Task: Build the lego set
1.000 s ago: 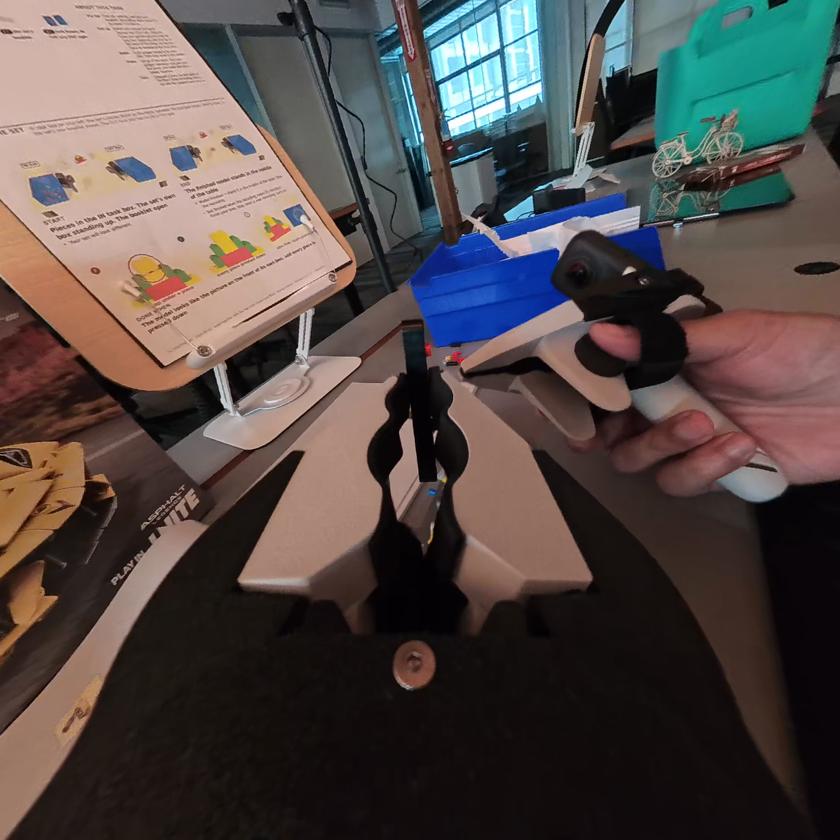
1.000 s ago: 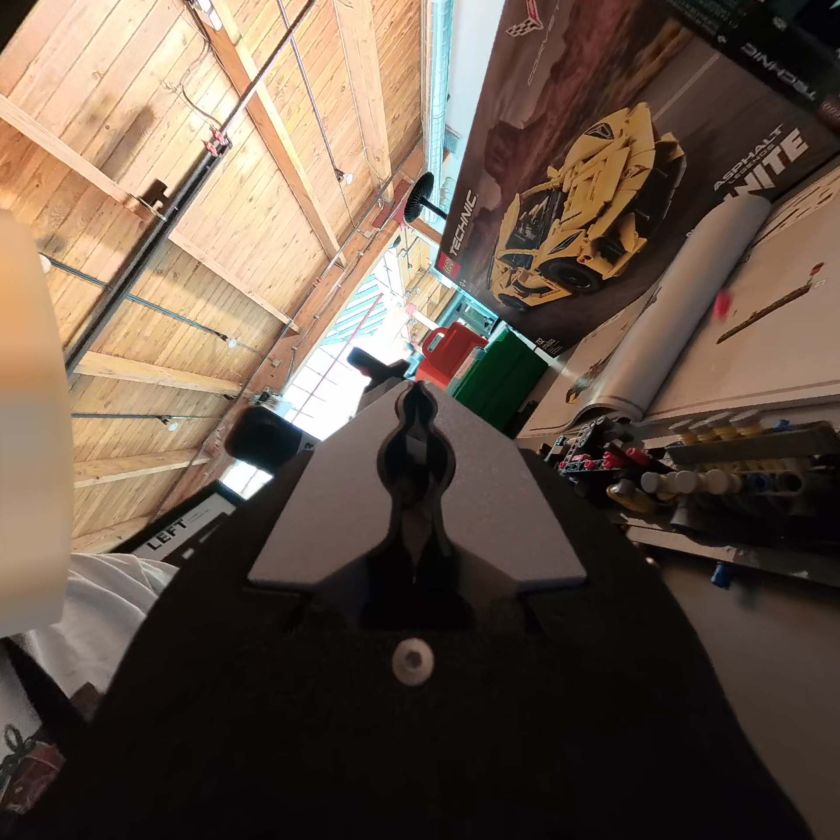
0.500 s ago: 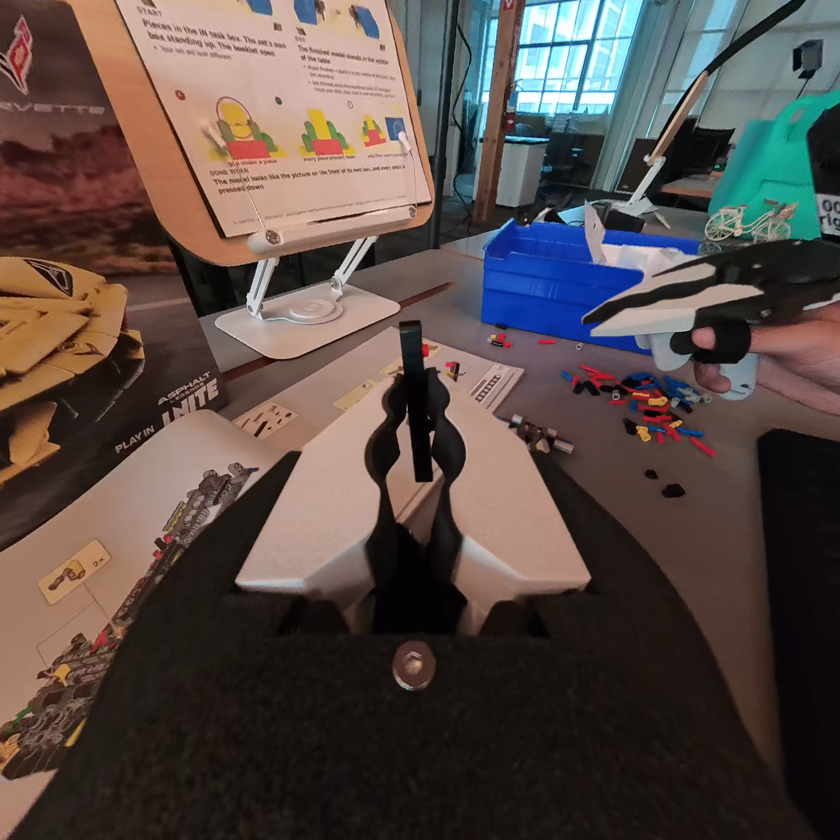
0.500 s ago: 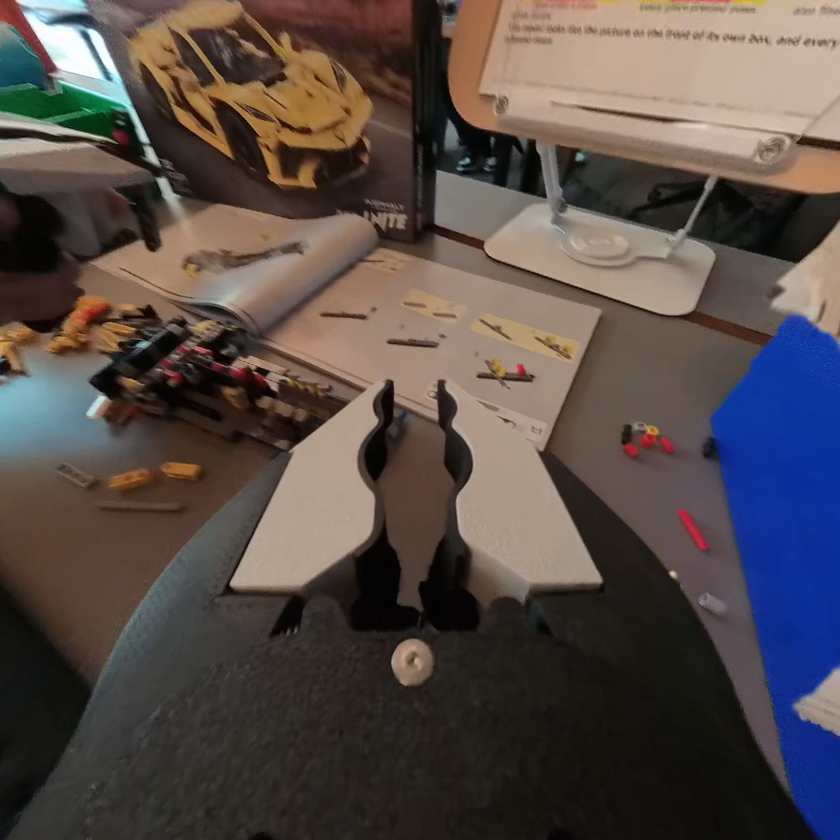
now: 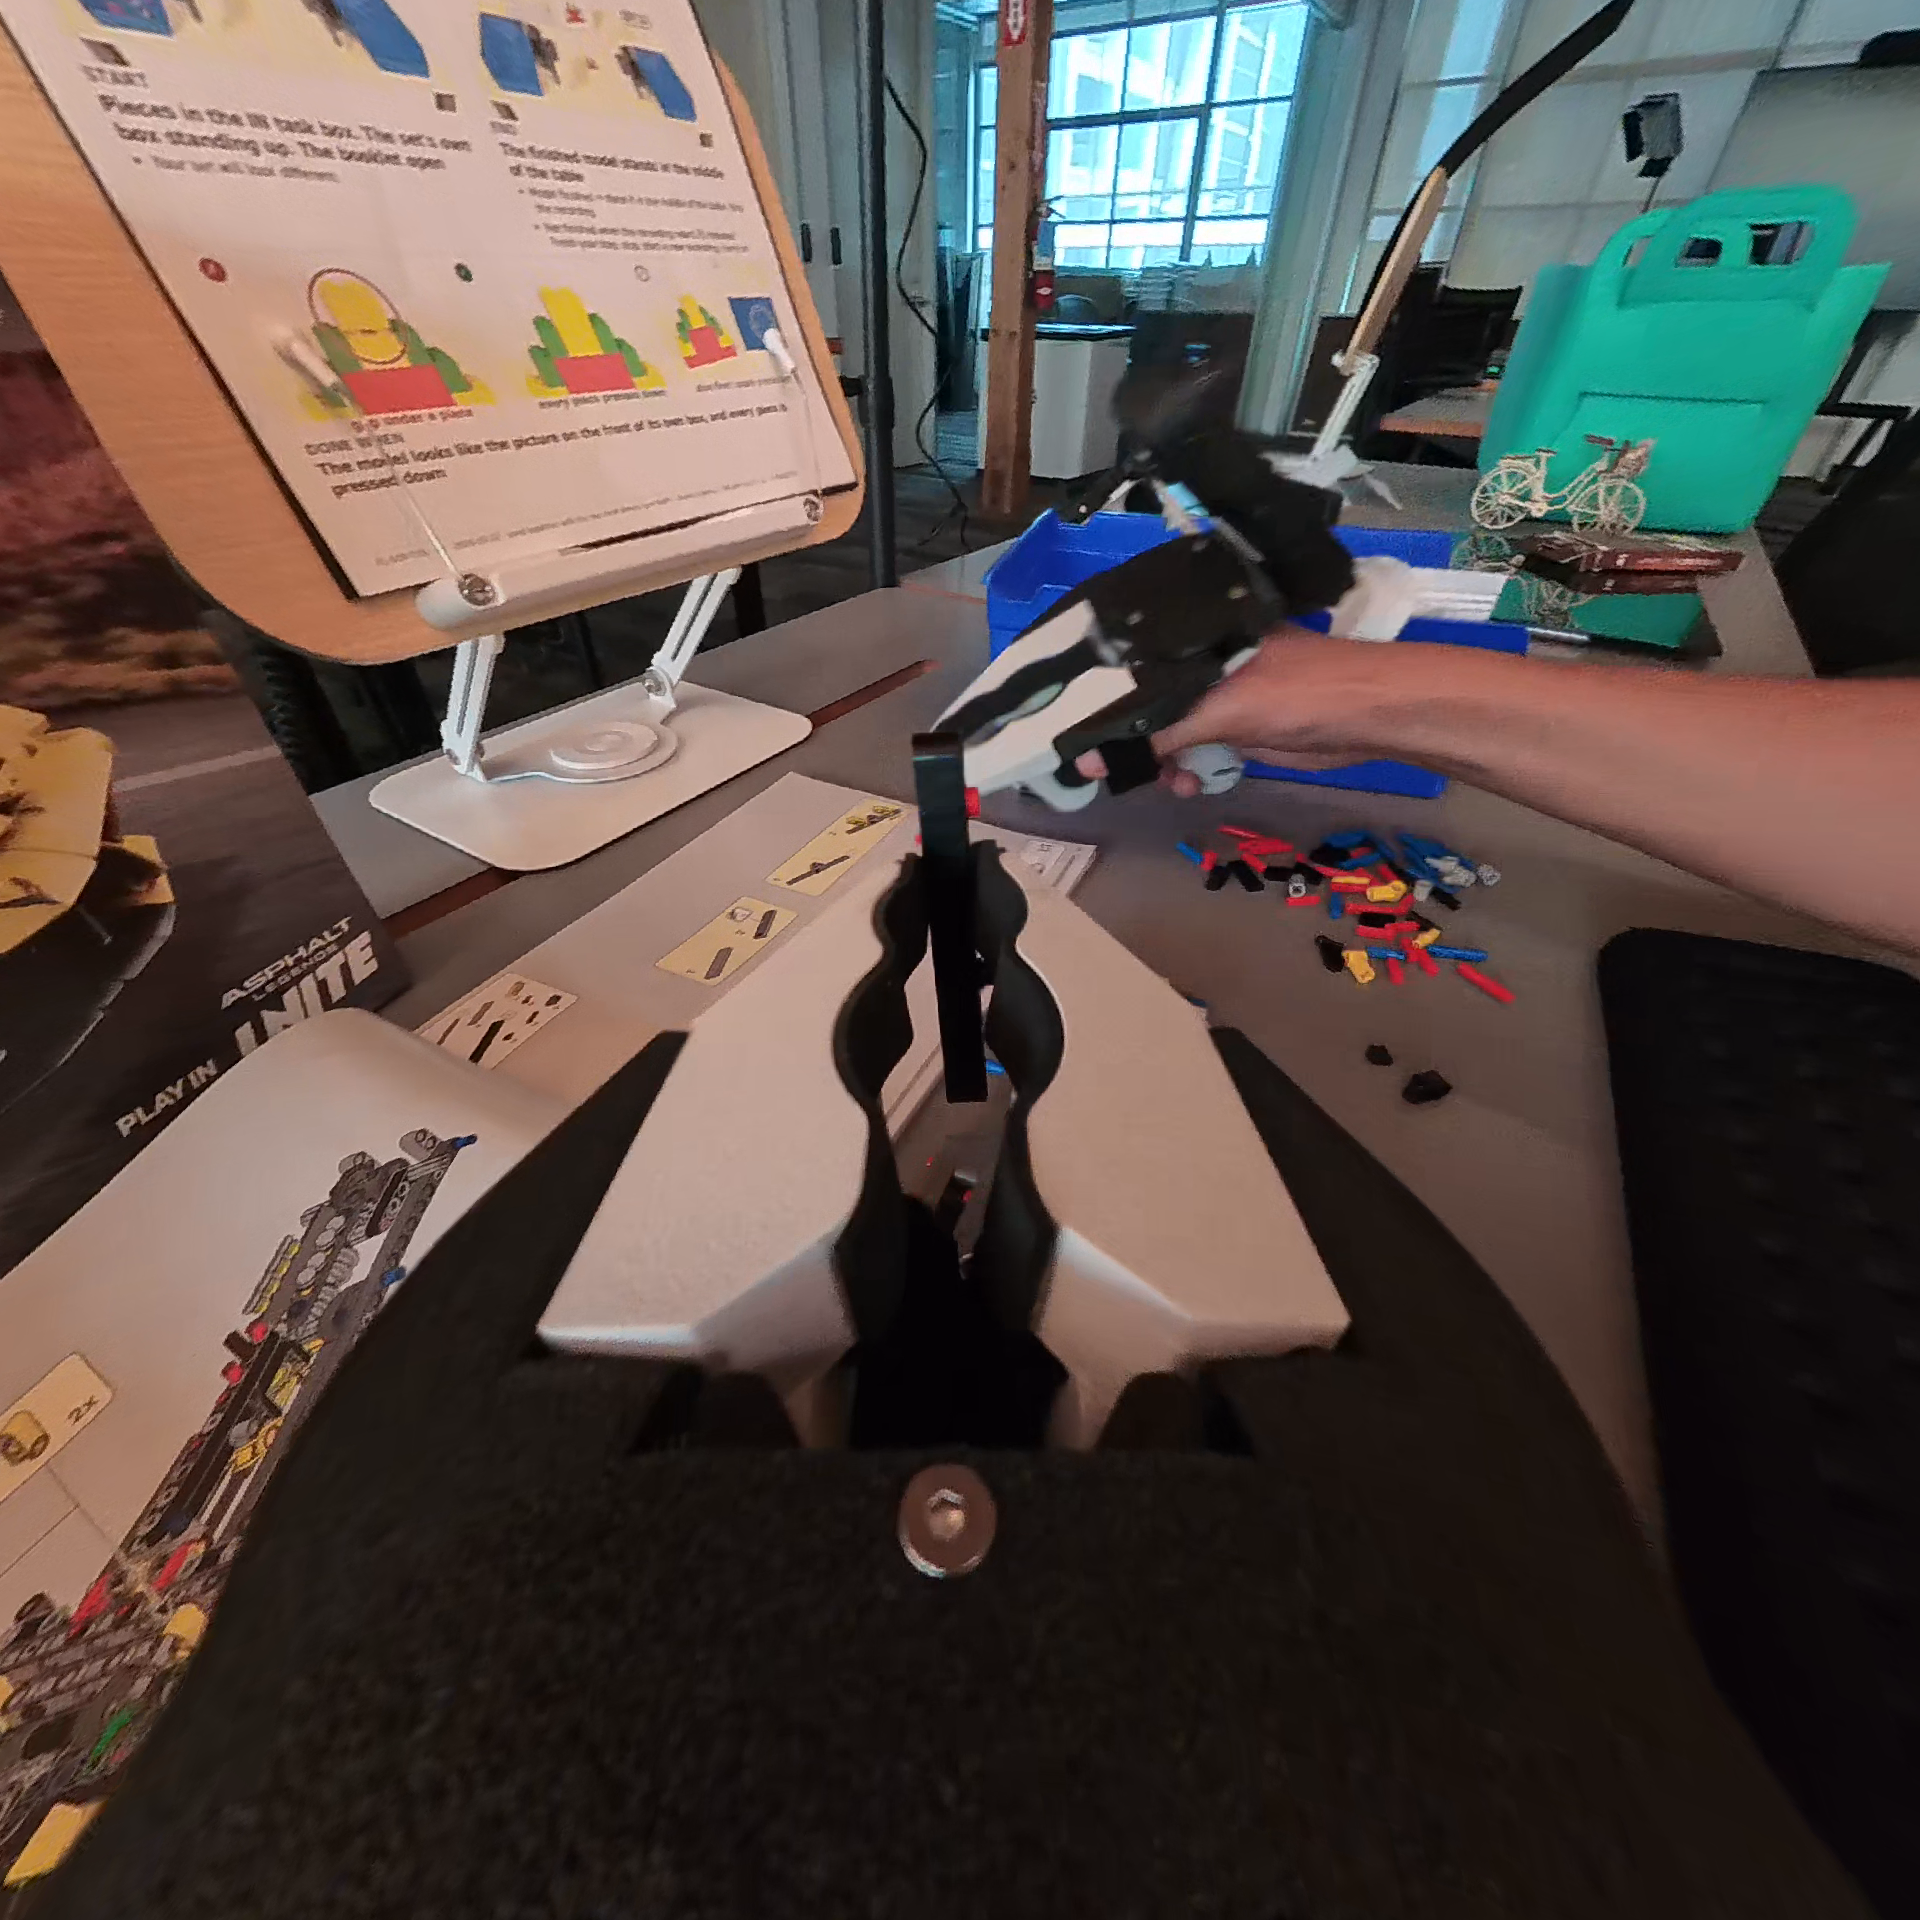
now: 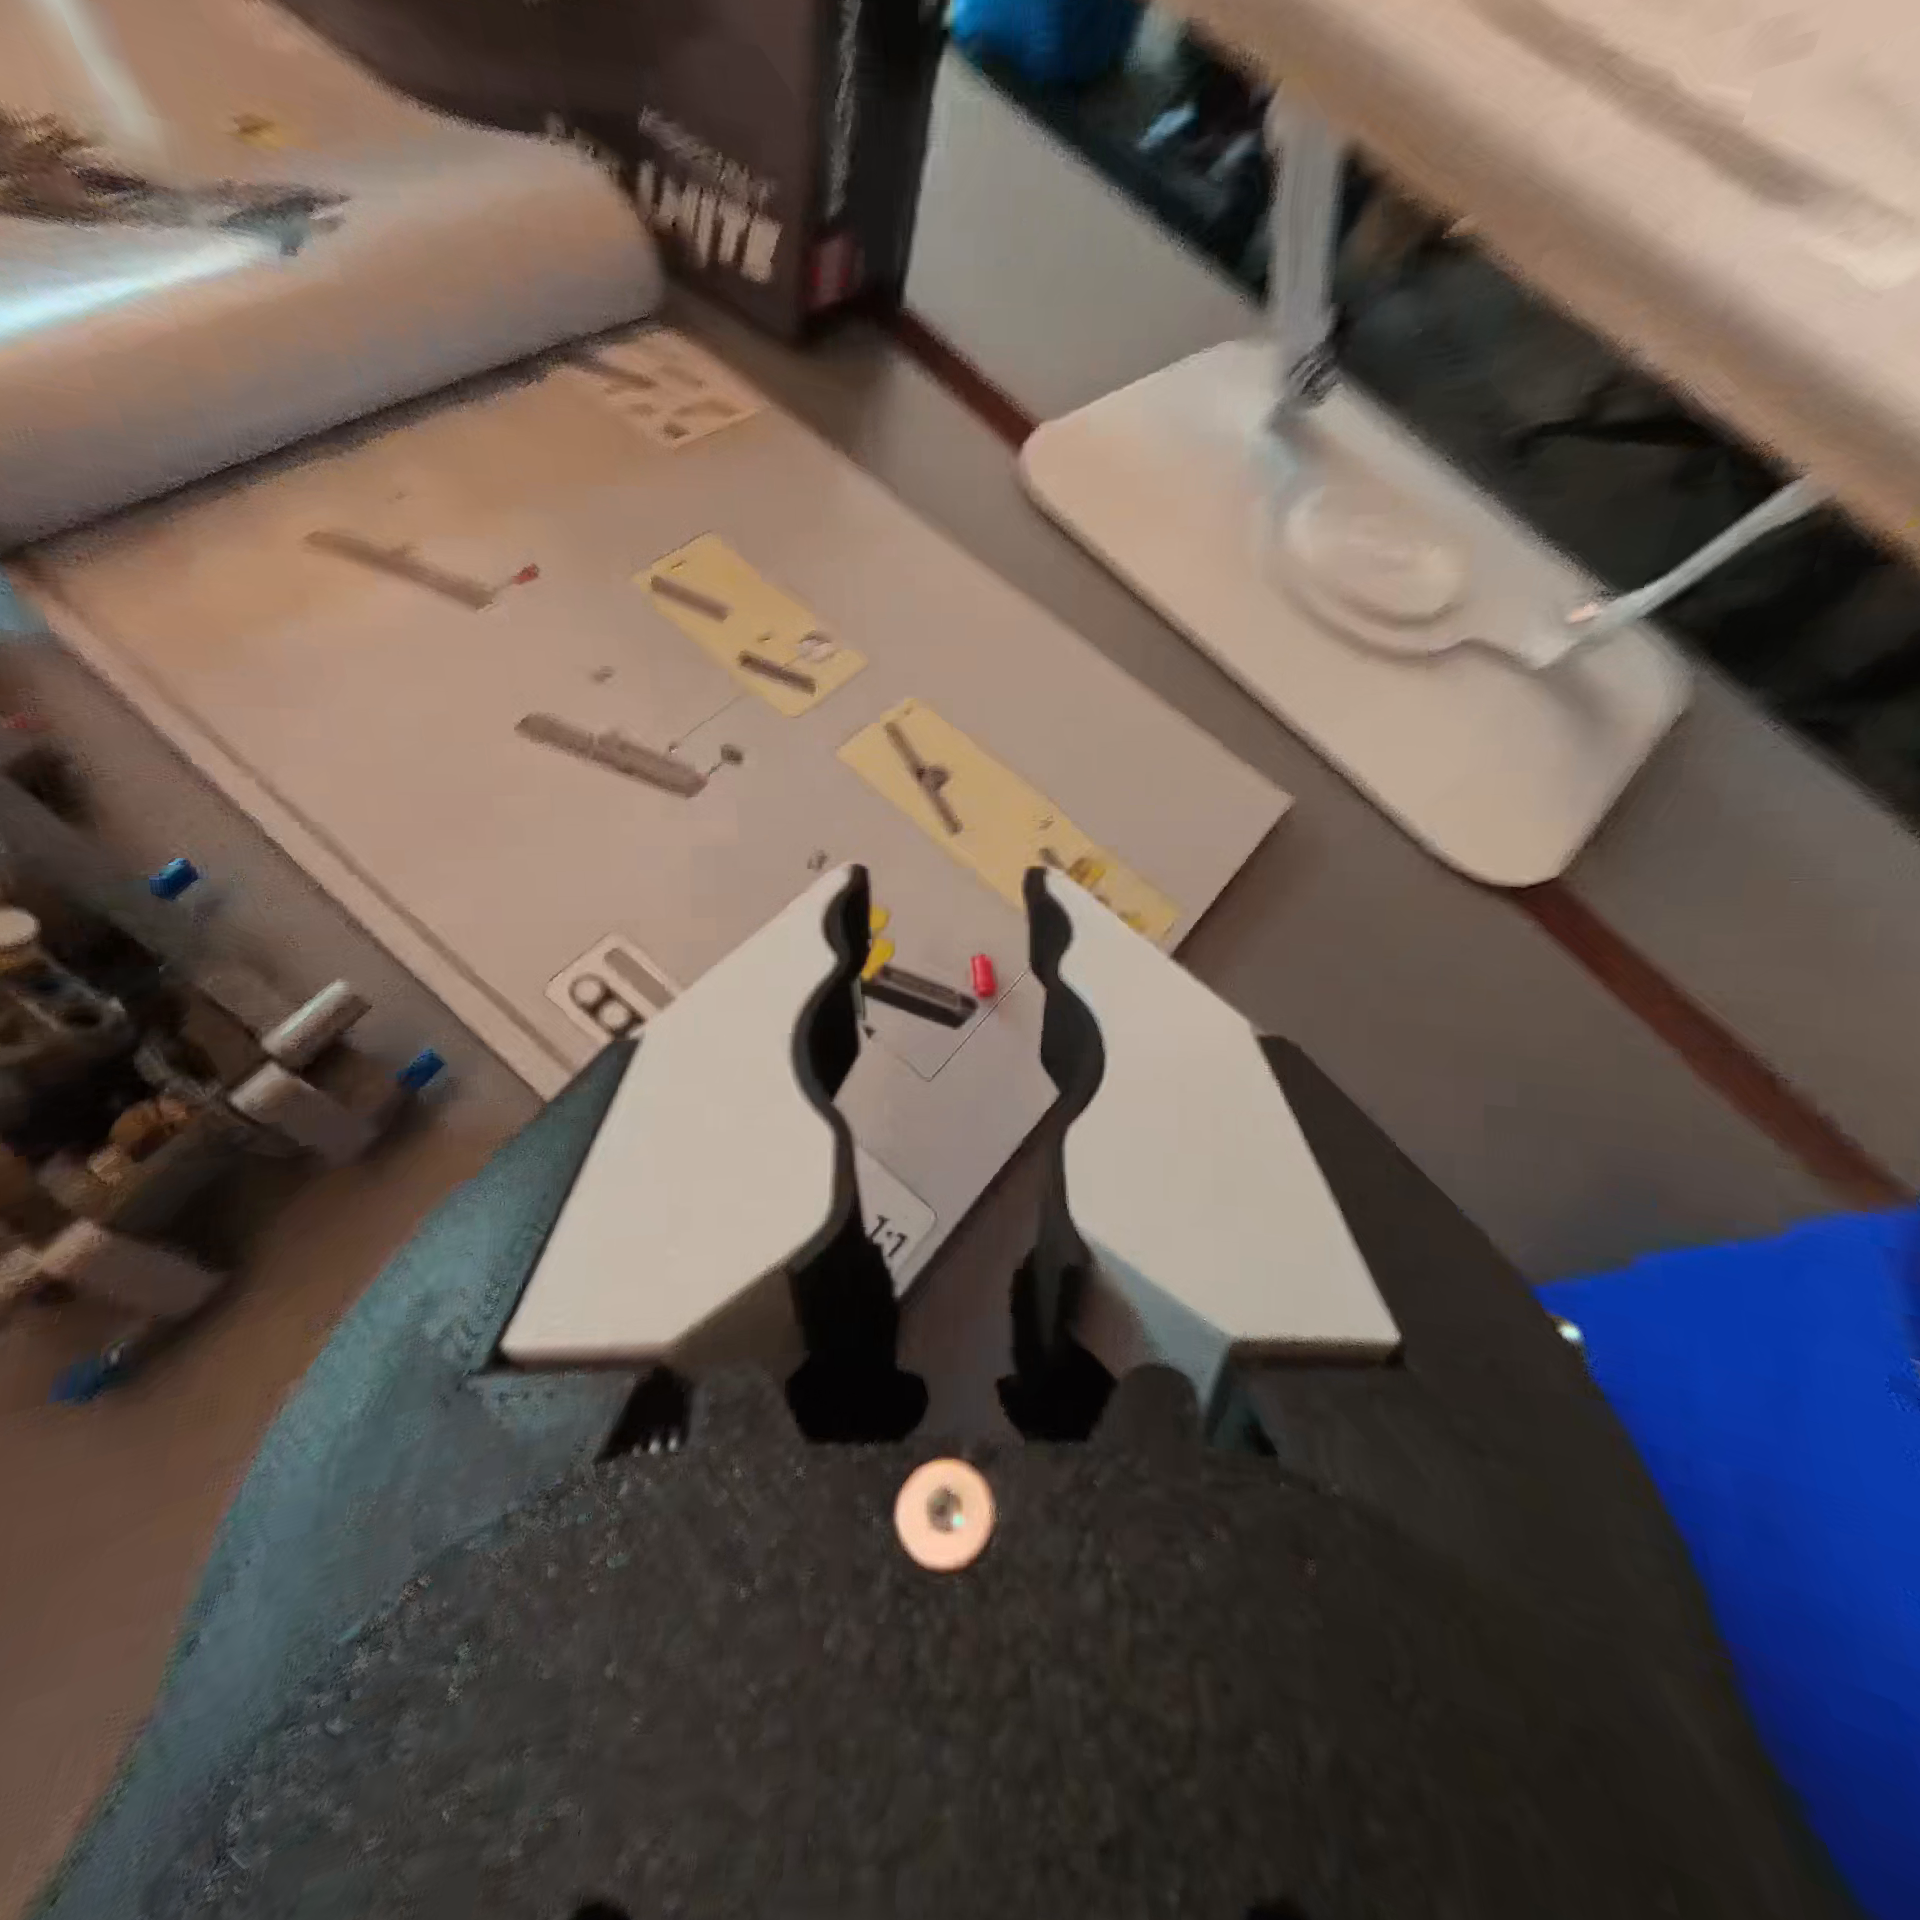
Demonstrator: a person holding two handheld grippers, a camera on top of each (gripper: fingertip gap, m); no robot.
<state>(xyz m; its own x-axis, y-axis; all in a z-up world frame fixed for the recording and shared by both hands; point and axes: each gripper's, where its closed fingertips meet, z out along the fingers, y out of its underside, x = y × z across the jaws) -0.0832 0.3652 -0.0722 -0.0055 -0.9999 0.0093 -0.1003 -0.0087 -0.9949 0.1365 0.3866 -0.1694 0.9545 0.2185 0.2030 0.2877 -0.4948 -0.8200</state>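
Left gripper [image 5: 948, 883] clamped on long black lego beam [image 5: 951, 914] held upright above open grey instruction booklet [image 5: 665, 935], right gripper [image 6: 945, 883] with fingers spread apart over booklet page, small red lego pin [image 6: 979, 975] lying beyond its tips, loose coloured lego pieces [image 5: 1361, 904] scattered on grey table [image 5: 1247, 1039] near blue plastic bin [image 5: 1049, 582].

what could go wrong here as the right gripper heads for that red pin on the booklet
1. The red pin is tiny and lies loose on the booklet; the open right gripper could nudge it away or pinch the page.
2. The left gripper holds the black beam upright by its lower part only, so it may twist when the pin is pushed in.
3. The right wrist view is blurred, so aim may be off.
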